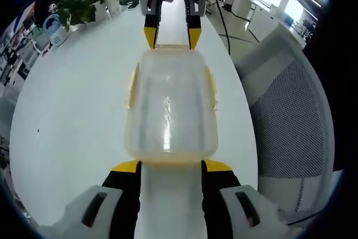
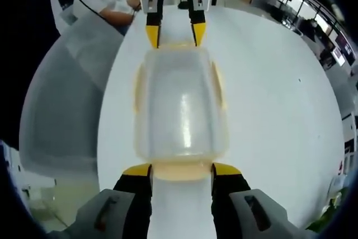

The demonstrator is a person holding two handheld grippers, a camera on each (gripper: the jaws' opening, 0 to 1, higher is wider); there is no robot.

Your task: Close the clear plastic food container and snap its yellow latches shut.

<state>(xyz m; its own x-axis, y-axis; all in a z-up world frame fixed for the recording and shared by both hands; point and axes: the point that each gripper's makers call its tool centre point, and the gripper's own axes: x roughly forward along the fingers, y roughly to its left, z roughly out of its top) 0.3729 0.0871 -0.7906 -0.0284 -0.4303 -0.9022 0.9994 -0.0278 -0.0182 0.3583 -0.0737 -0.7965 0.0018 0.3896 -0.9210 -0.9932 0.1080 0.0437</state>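
One clear container (image 1: 170, 110) lies on the white table (image 1: 72, 110), lid on, between two grippers: the left gripper (image 1: 170, 166) near, the right gripper (image 1: 172, 37) far, both spread wide, yellow tips beside its ends

The container (image 1: 170, 107) sits on the table (image 1: 72, 110) at the centre of the left gripper view, between the two grippers — the left gripper (image 1: 170, 166) at the lower edge, its jaws just at the near end, and the right gripper (image 1: 172, 34) at the top centre, at the far end. A plant (image 1: 89, 1) stands at the upper left; a chair (image 1: 291, 110) fills the right side. In the right gripper view the chair (image 2: 67, 99) lies at the left — the container (image 2: 180, 104) in the middle.
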